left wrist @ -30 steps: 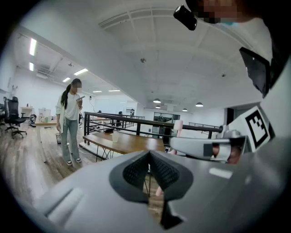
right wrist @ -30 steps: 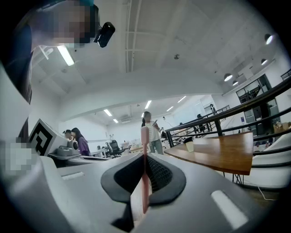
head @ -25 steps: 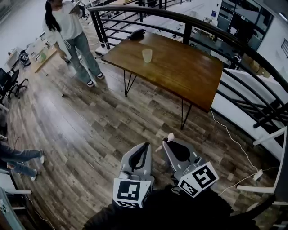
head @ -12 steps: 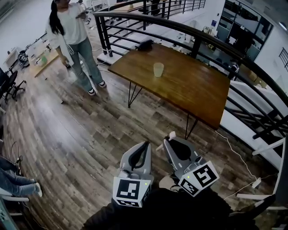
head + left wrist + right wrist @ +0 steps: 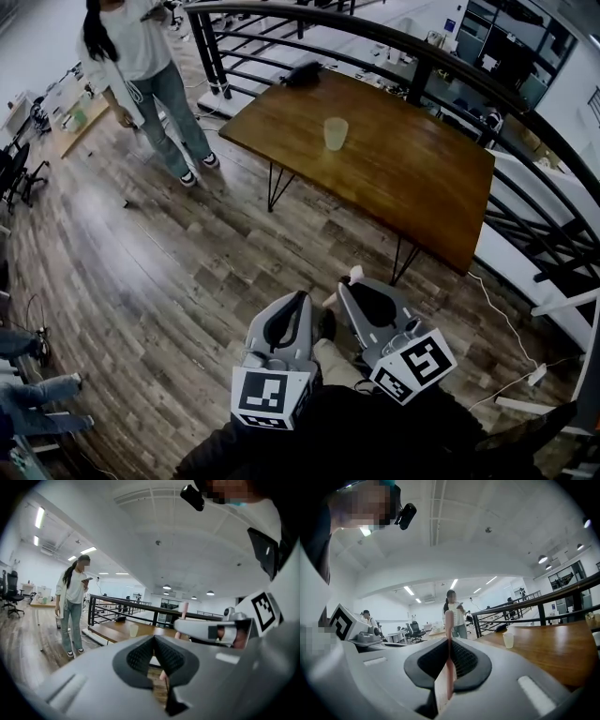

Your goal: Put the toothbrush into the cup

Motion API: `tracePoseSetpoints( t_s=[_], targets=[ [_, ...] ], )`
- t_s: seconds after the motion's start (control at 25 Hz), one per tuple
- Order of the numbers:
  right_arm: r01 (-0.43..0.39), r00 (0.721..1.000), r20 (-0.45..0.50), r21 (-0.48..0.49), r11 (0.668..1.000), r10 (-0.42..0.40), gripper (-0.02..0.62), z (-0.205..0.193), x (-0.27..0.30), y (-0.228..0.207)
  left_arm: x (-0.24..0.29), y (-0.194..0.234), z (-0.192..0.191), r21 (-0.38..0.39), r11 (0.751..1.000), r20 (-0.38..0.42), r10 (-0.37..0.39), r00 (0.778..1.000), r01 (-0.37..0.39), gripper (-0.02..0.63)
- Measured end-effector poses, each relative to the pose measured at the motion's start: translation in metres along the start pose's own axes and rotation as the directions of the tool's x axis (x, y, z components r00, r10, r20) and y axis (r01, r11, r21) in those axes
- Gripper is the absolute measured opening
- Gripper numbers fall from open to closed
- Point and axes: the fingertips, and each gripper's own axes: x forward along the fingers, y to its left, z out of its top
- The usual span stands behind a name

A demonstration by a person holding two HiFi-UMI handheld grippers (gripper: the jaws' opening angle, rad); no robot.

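Observation:
A pale translucent cup [image 5: 335, 133] stands on the brown wooden table [image 5: 412, 178], well ahead of both grippers. My right gripper [image 5: 349, 286] is shut on a pink toothbrush [image 5: 353, 274], which stands upright between its pads [image 5: 449, 639]. The cup [image 5: 508, 640] shows to the right of those jaws, far off. My left gripper [image 5: 302, 300] hangs beside the right one, its jaws together with nothing in them. In the left gripper view the cup [image 5: 134, 630] sits beyond the gripper [image 5: 153, 638], with the toothbrush [image 5: 184, 610] to the right.
A person in a white top and jeans [image 5: 141, 66] stands on the plank floor left of the table. A black railing [image 5: 450, 66] curves behind it. A dark object [image 5: 305, 73] lies on the table's far corner. A white cable [image 5: 497, 309] trails on the floor.
Both grippers have been carried forward together, so the table and cup appear closer and lower in the head view. The grip on the toothbrush is the same. The standing person has shifted slightly.

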Motion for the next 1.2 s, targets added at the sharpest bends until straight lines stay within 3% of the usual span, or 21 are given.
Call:
tracePoseSetpoints(
  t_s=[0.36, 0.6, 1.2],
  targets=[
    [0.002, 0.997, 0.075, 0.044, 0.999, -0.005, 0.014, 0.032, 0.061, -0.073, 0.089, 0.019, 0.039, 0.080, 0.997, -0.044, -0.016, 0.999, 0.020, 0.008],
    [0.000, 0.993, 0.117, 0.032, 0.999, -0.004, 0.014, 0.062, 0.085, -0.119, 0.145, 0.018, 0.072, 0.151, 0.988, -0.007, -0.032, 0.999, 0.033, 0.008],
    [0.036, 0.995, 0.091, 0.051, 0.998, -0.040, 0.014, 0.065, 0.162, -0.184, 0.230, 0.069, 0.082, 0.125, 0.991, -0.042, -0.049, 0.998, 0.054, 0.008]
  ],
)
